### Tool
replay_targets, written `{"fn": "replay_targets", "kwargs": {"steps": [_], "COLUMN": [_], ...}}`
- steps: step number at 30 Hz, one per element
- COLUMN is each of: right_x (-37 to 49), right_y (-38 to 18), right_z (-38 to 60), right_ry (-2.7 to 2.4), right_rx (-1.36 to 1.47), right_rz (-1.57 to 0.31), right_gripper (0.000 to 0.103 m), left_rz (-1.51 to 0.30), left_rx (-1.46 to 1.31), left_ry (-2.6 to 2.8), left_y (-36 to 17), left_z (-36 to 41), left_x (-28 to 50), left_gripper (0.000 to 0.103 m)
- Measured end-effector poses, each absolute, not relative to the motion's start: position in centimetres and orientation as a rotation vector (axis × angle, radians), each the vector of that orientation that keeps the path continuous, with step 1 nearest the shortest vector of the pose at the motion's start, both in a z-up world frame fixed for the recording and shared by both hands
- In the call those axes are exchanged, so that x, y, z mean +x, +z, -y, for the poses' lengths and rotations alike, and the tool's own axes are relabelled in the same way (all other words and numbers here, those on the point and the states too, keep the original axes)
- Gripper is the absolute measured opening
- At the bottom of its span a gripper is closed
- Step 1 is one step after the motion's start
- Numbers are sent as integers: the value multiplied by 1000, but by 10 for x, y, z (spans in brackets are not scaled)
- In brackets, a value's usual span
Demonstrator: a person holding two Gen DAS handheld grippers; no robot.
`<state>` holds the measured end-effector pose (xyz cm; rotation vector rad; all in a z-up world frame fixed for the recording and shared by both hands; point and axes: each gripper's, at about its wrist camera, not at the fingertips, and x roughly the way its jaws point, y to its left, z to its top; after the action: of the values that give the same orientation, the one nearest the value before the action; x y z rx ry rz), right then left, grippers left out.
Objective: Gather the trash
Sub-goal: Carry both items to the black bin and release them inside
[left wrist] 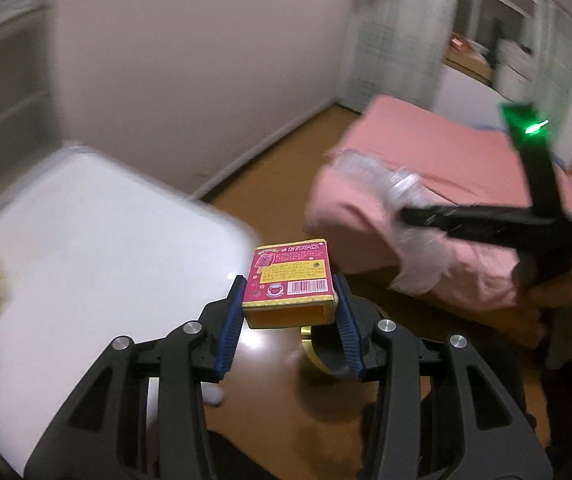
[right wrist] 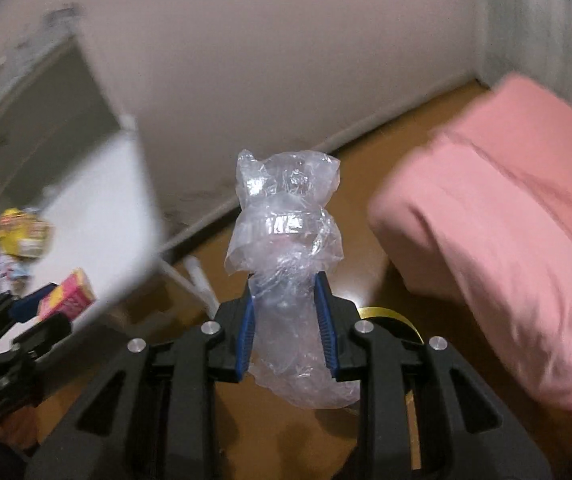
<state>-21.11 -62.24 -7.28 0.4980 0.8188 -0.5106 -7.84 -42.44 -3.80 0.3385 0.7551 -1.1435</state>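
Left gripper (left wrist: 289, 312) angled downward, jaws clamped; right gripper (right wrist: 288, 320) likewise tilted down, jaws pinched.

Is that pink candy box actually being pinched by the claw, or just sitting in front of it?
Touching. In the left wrist view, both blue pads of the left gripper press against the sides of the pink box, which hangs clear above the floor.

The right gripper (right wrist: 288, 320) clamps crumpled clear plastic wrap (right wrist: 286, 264); a pink cushion (right wrist: 506, 248) lies to its right, a white table (right wrist: 97, 220) to its left.
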Motion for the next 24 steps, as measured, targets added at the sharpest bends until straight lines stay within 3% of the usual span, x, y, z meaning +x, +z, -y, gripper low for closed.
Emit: {"fn": "replay_targets", "kwargs": {"steps": [10, 19, 20, 22, 23, 24], "right_x": [-269, -264, -262, -261, -261, -262], "right_y": [-257, -303, -303, -303, -304, -303], "right_z": [711, 736, 736, 739, 740, 742], "right_ry": [-608, -583, -579, -578, -584, -594], "right_rx": [746, 832, 835, 844, 849, 855], "right_rz": [-1029, -1098, -1095, -1099, -1099, -1095], "right_gripper": [28, 28, 32, 51, 67, 72], "left_rz": [-871, -974, -982, -996, -1002, -1005], "left_rx": [495, 545, 546, 546, 551, 553], "left_ry": [-1238, -1205, -1206, -1208, -1207, -1208], "left_y": [-157, -215, -218, -225, -229, -228], "left_z": [531, 580, 584, 591, 595, 591], "left_x": [-108, -112, -110, -113, -112, -114], "left_gripper": [42, 42, 42, 42, 42, 42]}}
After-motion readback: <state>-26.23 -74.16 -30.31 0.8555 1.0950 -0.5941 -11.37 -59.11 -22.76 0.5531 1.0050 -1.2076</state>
